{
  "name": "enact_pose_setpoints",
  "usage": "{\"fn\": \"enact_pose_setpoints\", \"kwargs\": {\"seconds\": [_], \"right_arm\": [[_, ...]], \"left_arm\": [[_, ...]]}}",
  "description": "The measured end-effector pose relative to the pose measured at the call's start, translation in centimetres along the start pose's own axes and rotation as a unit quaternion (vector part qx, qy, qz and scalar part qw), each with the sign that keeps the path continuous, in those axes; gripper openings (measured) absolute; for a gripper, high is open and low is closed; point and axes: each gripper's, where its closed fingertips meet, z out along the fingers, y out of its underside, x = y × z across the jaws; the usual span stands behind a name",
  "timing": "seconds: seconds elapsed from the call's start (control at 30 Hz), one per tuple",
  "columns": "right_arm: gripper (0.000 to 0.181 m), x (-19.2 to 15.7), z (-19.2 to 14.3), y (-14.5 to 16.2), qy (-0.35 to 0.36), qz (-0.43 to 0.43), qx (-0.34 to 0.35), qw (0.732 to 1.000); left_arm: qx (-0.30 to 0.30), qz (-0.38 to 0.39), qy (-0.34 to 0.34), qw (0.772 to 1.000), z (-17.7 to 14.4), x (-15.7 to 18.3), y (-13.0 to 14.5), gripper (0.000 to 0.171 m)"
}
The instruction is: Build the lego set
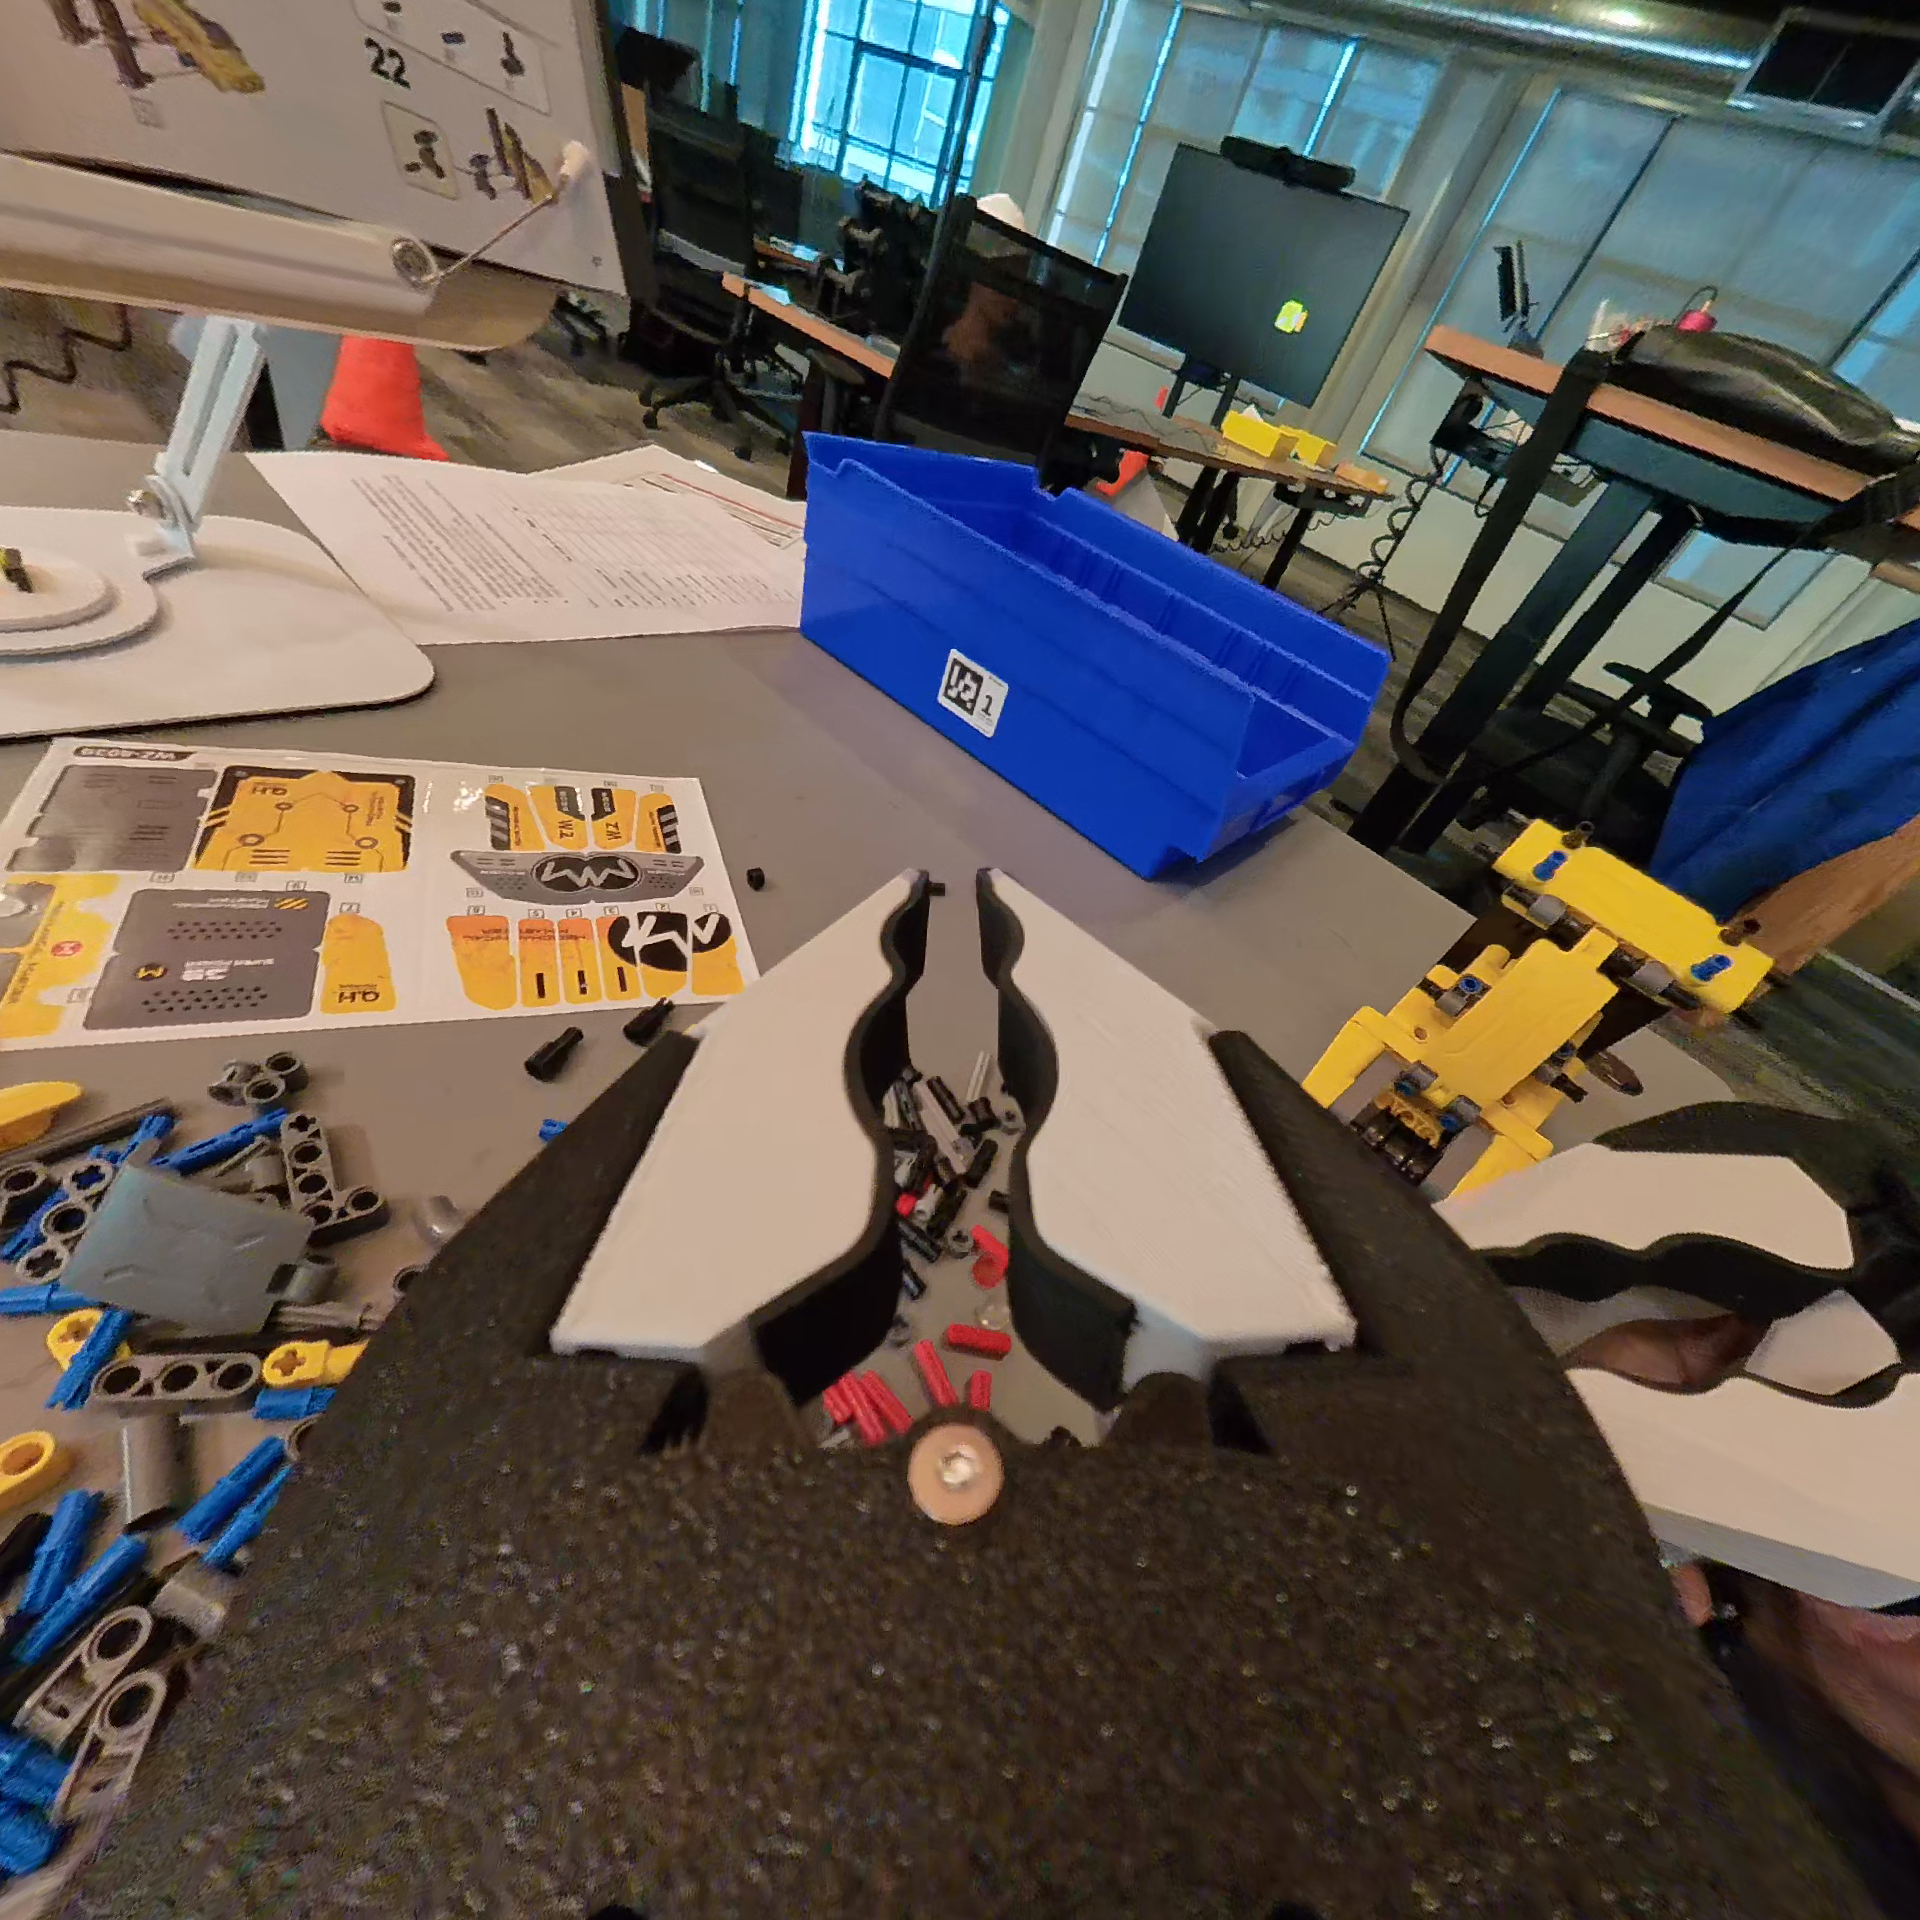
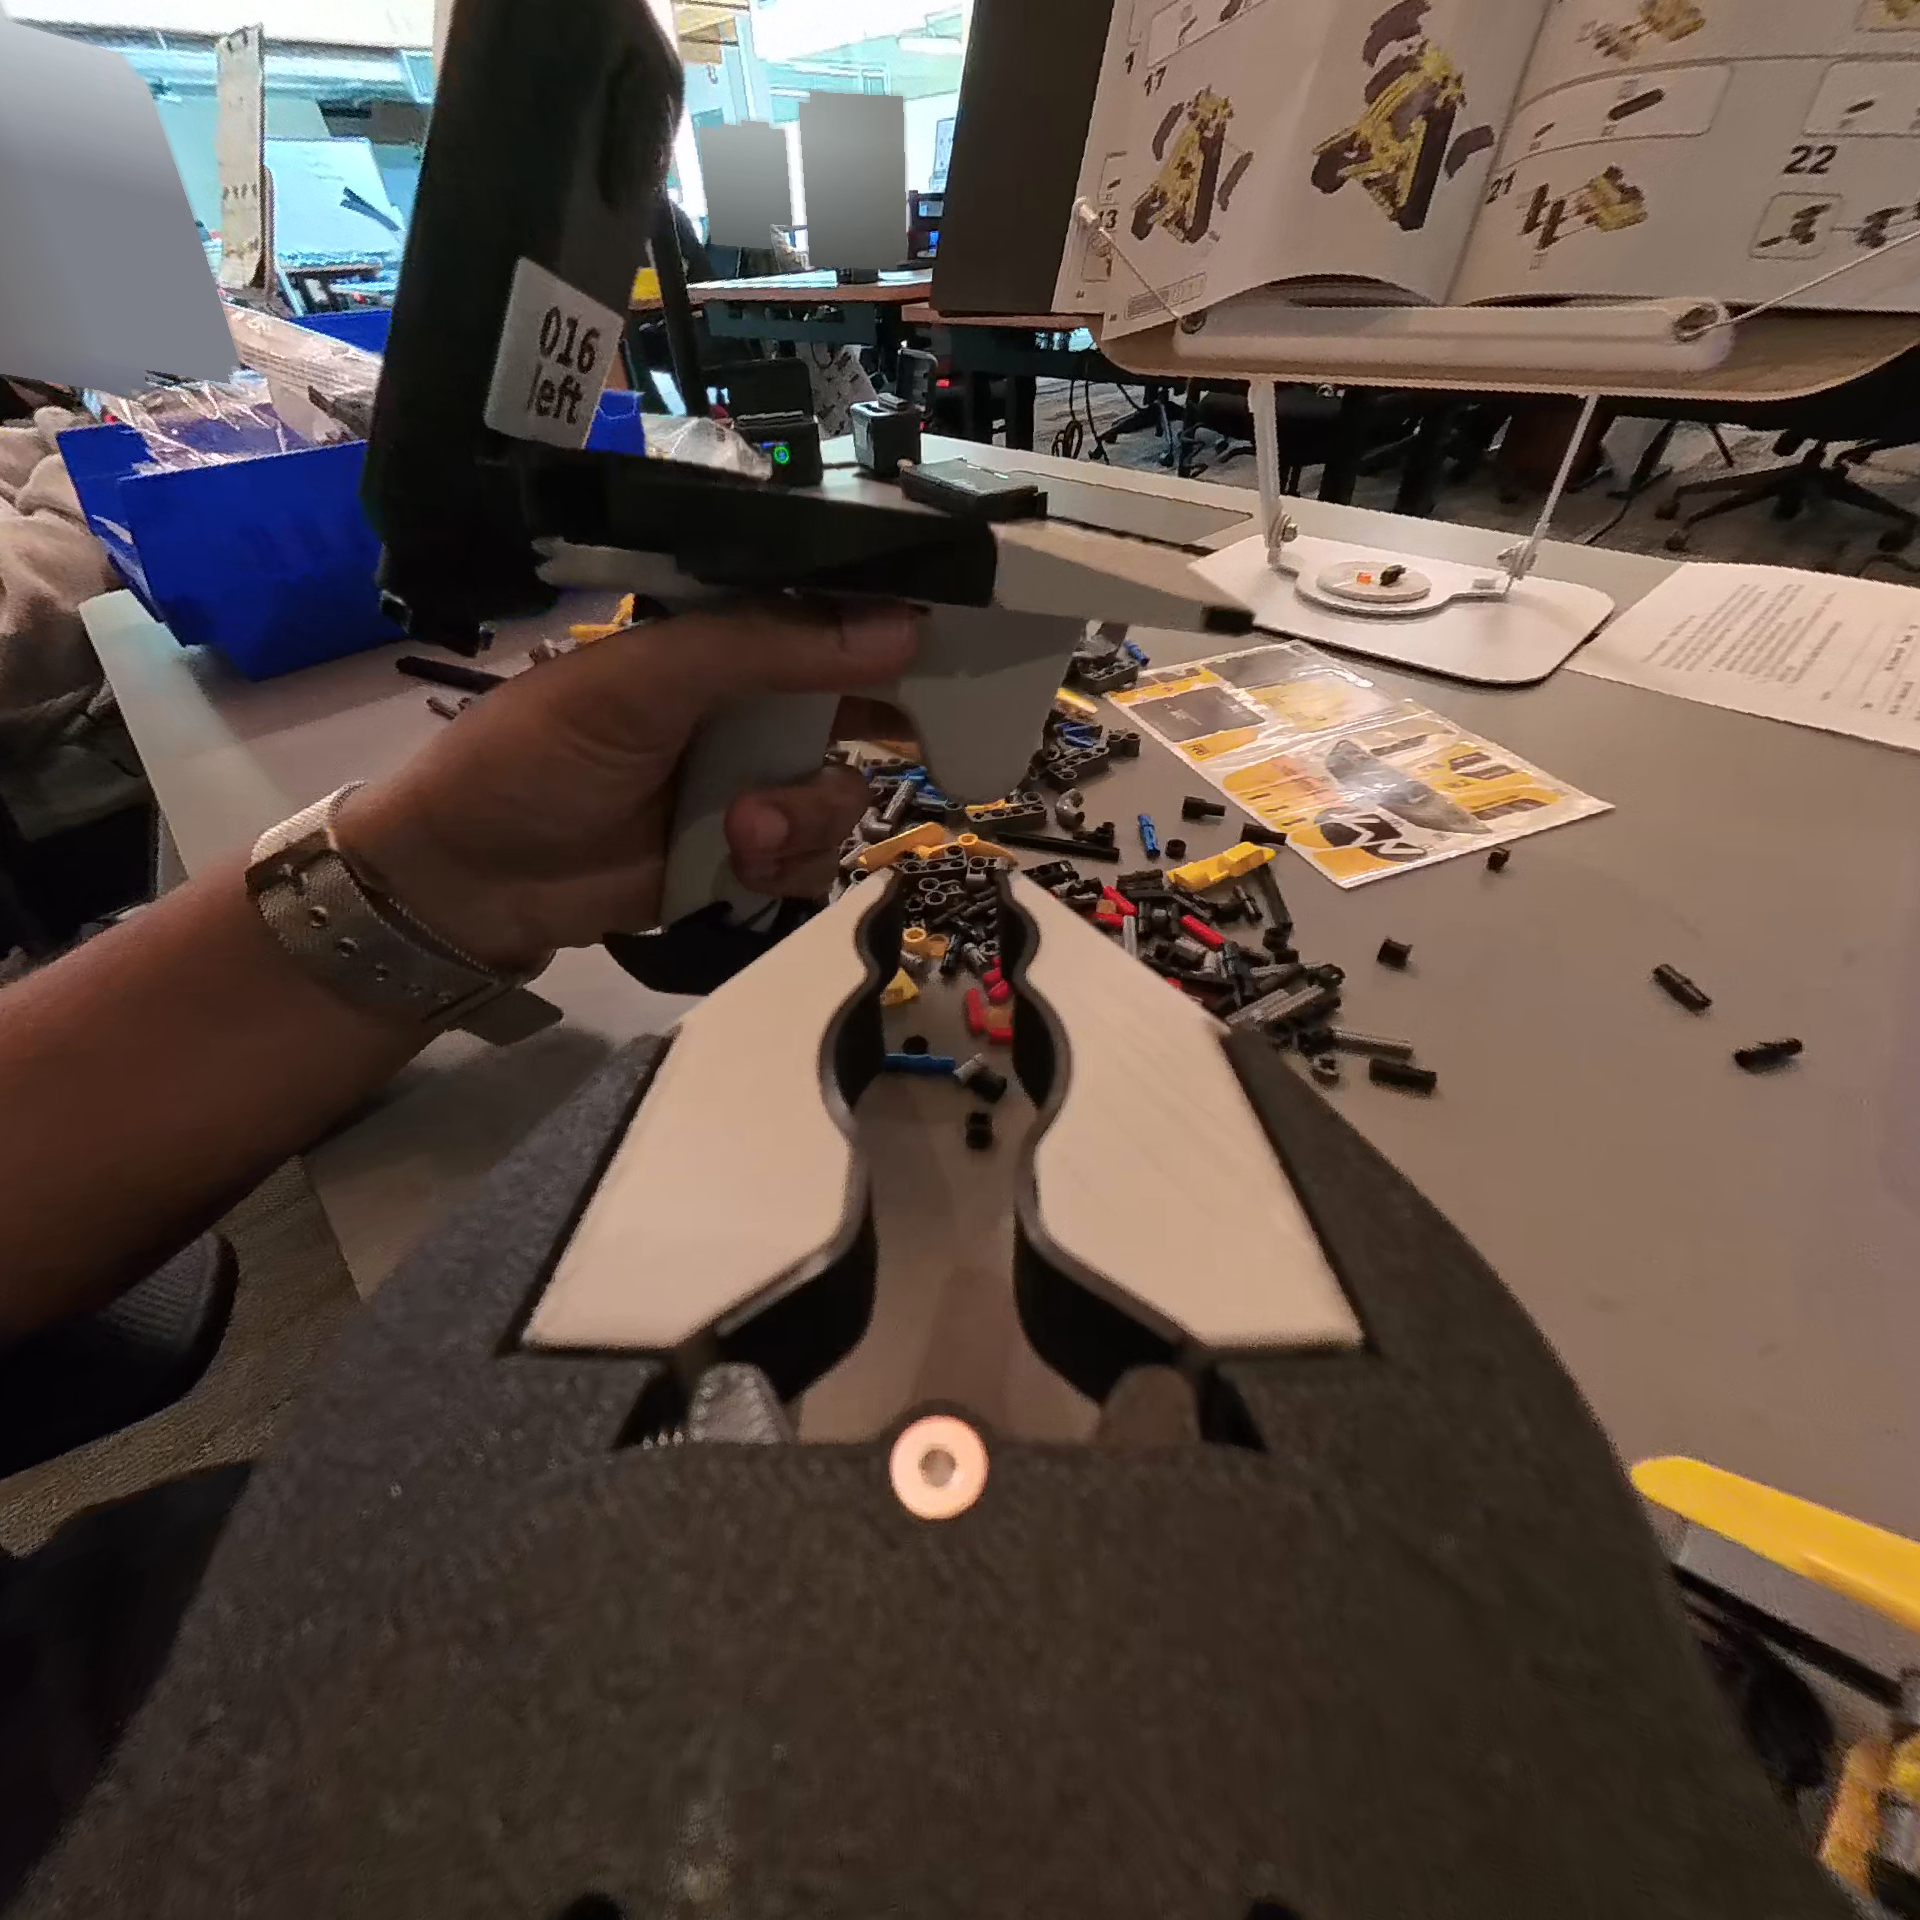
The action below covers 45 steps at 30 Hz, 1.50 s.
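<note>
My left gripper (image 1: 951,883) hovers above the grey table (image 1: 831,727), its jaws nearly closed on a small black pin (image 1: 938,888) at the tips. From the side in the right wrist view, a hand holds it above the loose pieces with the pin at its tip (image 2: 1229,620). My right gripper (image 2: 954,878) is open and empty, low over a pile of small black, grey, red, blue and yellow building pieces (image 2: 1039,914). It also shows at the right edge of the left wrist view (image 1: 1662,1247). A partly built yellow model (image 1: 1538,987) stands beside it.
A sticker sheet (image 1: 364,894) lies flat on the table. A blue bin (image 1: 1081,644) stands behind it. An open instruction booklet (image 2: 1455,145) rests on a white stand (image 2: 1403,603). Printed paper sheets (image 1: 551,540) lie at the back. Another blue bin (image 2: 249,561) stands far left. The tips of one gripper are about 10 cm away from the tips of the other. My right gripper's tips are some 15 cm from the partly built yellow model (image 1: 1538,987).
</note>
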Motion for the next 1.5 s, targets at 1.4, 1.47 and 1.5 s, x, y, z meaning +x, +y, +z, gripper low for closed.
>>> {"fn": "enact_pose_setpoints", "kwargs": {"seconds": [1.4,1.47,1.5], "right_arm": [[0.016,-0.3,-2.1,-2.4,0.006,-0.023,0.096,0.995],[0.016,-0.3,-2.1,-2.4,0.009,-0.028,0.095,0.995],[0.016,-0.4,-2.0,-2.3,0.009,-0.029,0.092,0.995]], "left_arm": [[0.086,-0.018,-0.310,0.947,-14.5,-15.5,-8.5,0.000],[0.096,-0.026,-0.255,0.962,-13.6,-14.0,-8.7,0.001],[0.105,-0.029,-0.226,0.968,-13.2,-13.3,-8.8,0.002]]}}
